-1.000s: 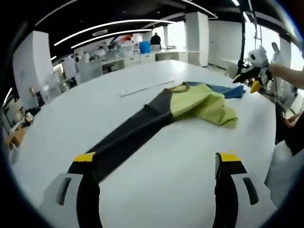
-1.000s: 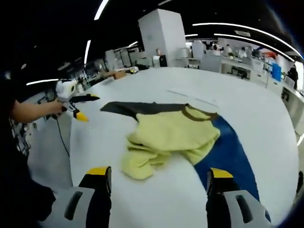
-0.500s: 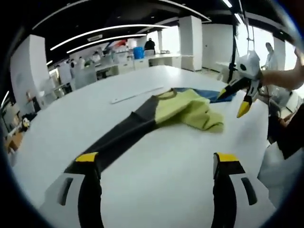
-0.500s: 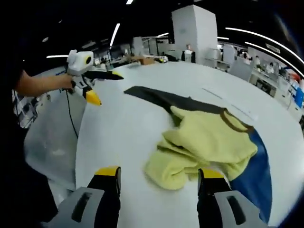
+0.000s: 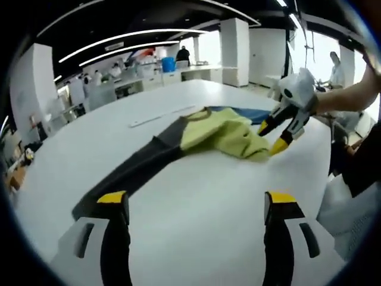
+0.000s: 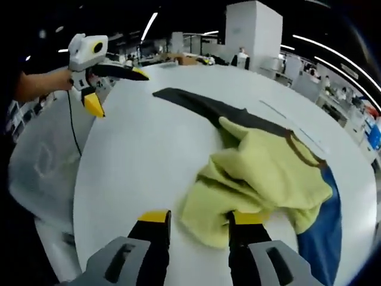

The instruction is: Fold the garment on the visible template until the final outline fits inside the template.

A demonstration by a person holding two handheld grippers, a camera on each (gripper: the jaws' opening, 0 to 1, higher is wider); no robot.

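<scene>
1. The garment [image 6: 262,173] — one piece in three colours, a bunched yellow body, a dark grey sleeve and a blue sleeve — lay on the white table [image 6: 149,161], its hem end toward the person's side. In the left gripper view it [image 5: 214,128] sat well beyond the left gripper [image 5: 196,205], with the grey sleeve running back toward that gripper's own left jaw.

2. Over the last second the right gripper [image 6: 199,217] had come down from above the table to the yellow hem; its jaws, wide a second before, now stood only partly apart, straddling the near edge of the cloth, and had not clamped on it. In the left gripper view that same gripper [image 5: 275,136] had dropped from beside the blue sleeve to the yellow bunch's edge.

3. The left gripper had drawn a little nearer to the grey sleeve's end, jaws wide apart and holding nothing; in the right gripper view it [image 6: 110,86] hovered beyond that sleeve's tip.

4. I judged this the start of a grasp — the folding itself was not yet begun, and the crumpled body would need flattening first.

5. Counted: one garment, two grippers, one table. No template outline was clear to me; a thin pale strip [image 5: 159,117] lay just beyond the collar.
</scene>
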